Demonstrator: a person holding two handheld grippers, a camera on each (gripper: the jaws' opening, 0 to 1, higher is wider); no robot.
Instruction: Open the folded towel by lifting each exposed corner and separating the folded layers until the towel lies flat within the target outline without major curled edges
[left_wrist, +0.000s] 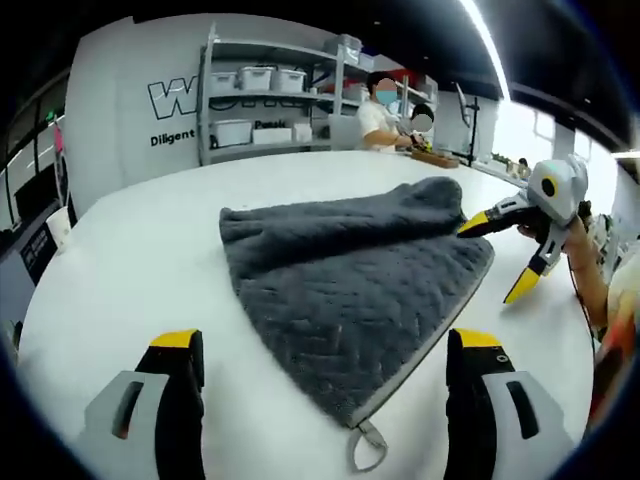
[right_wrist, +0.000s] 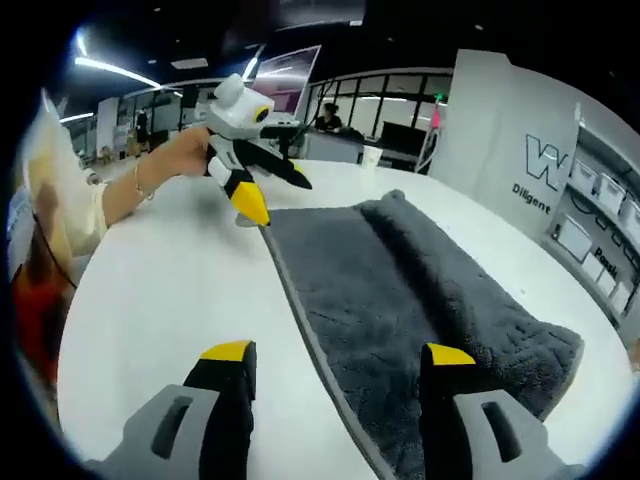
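White bench (left_wrist: 130, 270) carries the grey towel (left_wrist: 350, 290) partly folded, so both tools hover spread: left tool (left_wrist: 325, 365) near its looped corner, right tool (right_wrist: 335, 375) at the far edge.

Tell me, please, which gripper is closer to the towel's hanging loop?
Left. The hanging loop lies between the left gripper's open jaws, at the towel's corner. The right gripper is farther along the towel's edge, near the bunched fold.
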